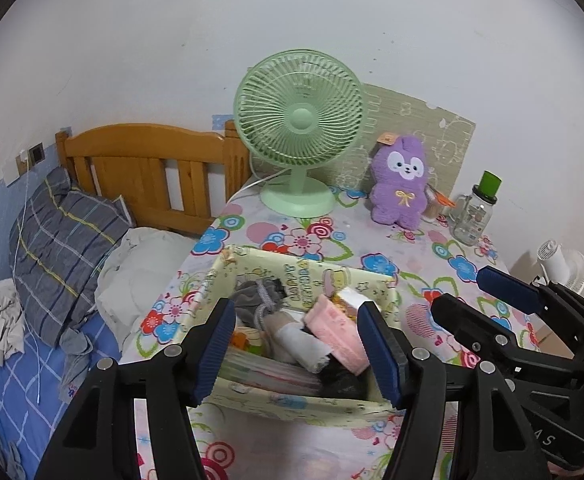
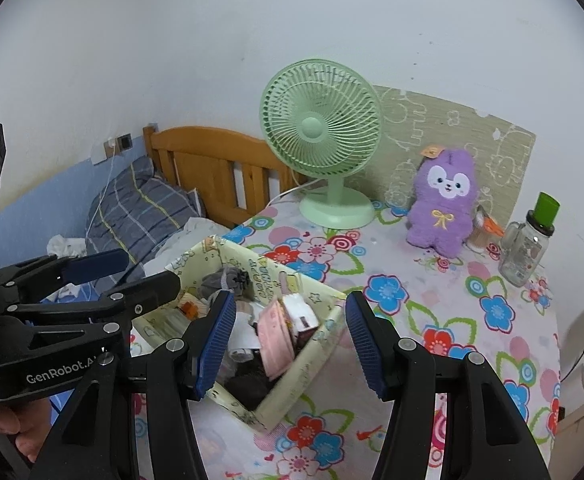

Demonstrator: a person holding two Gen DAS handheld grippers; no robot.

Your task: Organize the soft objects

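Your left gripper [image 1: 297, 344] hangs spread and empty above the storage box [image 1: 292, 400]. Your right gripper [image 2: 288, 344] does likewise, gripping nothing.

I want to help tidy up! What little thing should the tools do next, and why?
Probably reach the right tool toward the purple plush bunny. It sits alone on the flowered cloth beside the green fan, while the box already holds other soft things. Both tools, left too, look open and empty.
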